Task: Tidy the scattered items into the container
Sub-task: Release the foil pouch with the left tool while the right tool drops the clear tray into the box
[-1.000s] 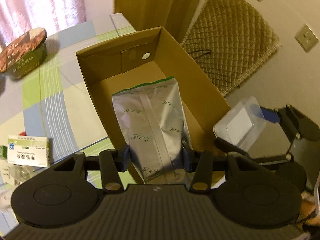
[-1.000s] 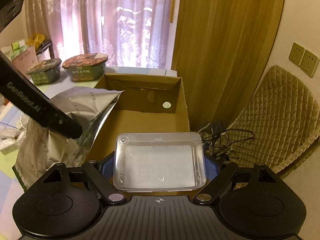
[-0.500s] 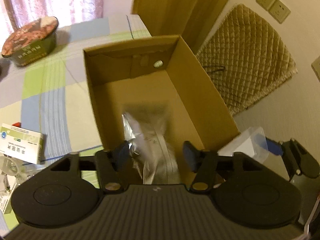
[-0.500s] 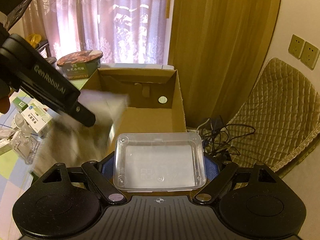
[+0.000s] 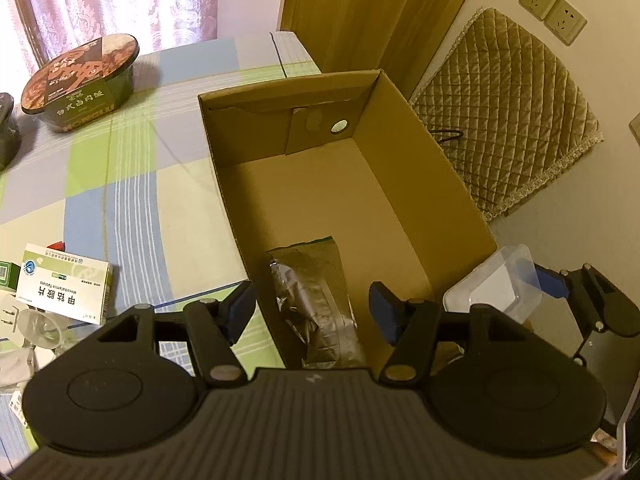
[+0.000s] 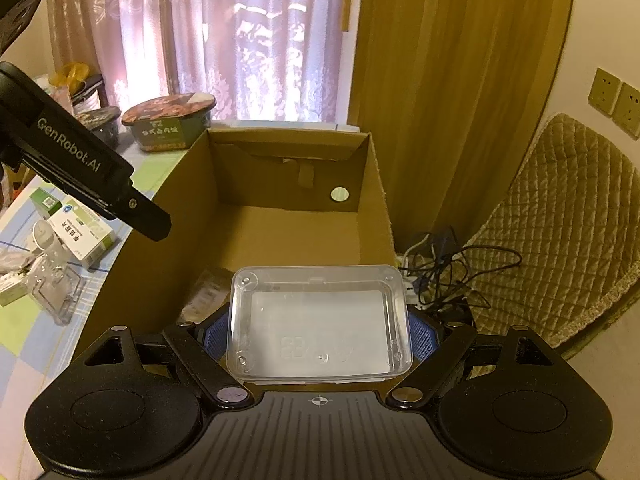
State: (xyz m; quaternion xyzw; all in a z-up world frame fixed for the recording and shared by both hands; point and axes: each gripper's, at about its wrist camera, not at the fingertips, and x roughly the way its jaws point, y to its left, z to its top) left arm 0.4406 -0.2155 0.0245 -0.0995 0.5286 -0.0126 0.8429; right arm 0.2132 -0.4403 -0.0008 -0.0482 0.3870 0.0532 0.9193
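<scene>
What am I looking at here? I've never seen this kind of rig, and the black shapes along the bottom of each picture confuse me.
Those black shapes are two hand-held grippers; a person carries one in each hand, and each has a fisheye camera looking along its fingers.

The left wrist view looks down into a cardboard box on a checked tablecloth. The left gripper is open above a silver foil pouch lying inside the box.

The right wrist view shows the right gripper shut on a clear plastic container, held over the box's near end.

On the cloth outside the box are an instant noodle bowl, a white and green medicine box and some clear plastic packaging.
</scene>
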